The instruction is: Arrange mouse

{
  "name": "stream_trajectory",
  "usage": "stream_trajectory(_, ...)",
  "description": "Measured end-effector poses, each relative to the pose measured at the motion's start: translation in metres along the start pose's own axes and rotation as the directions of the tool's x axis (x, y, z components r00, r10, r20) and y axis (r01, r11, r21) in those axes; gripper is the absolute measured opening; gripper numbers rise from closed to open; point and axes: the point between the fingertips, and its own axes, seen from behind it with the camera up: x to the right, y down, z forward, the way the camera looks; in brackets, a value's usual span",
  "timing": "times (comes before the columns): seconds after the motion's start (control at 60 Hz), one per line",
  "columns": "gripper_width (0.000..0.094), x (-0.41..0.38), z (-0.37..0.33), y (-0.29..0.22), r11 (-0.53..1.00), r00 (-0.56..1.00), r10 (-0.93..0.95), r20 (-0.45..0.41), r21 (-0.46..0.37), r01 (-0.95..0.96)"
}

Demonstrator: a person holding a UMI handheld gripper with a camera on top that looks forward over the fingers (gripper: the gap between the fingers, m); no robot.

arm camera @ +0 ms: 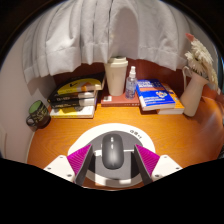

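Observation:
A dark grey computer mouse [113,153] lies on a round white mouse pad [100,134] on the wooden table [60,140]. My gripper [113,149] is open around it. The mouse stands between the two fingers, with a small gap at either side. The left finger's magenta pad [84,160] and the right finger's magenta pad [143,160] flank it. The mouse points away from me, towards the back of the table.
Beyond the pad stand a stack of books [76,98] at the left, a white carton [117,74], a spray bottle [130,82] and a blue book [158,97]. A green mug [38,112] is far left, a vase [192,88] far right. A curtain [100,35] hangs behind.

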Motion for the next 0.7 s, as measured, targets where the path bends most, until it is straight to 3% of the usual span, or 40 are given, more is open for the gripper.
stream_trajectory(0.167,0.0843,0.000,-0.086,-0.030,0.995,0.999,-0.022,0.046,0.097,0.017)
stream_trajectory(0.35,0.0847,0.005,-0.184,-0.028,0.983,0.994,-0.066,0.082,0.176,0.051)
stream_trajectory(0.7,0.0843,0.032,-0.282,0.015,0.978,0.994,-0.038,0.099,0.208,0.016)
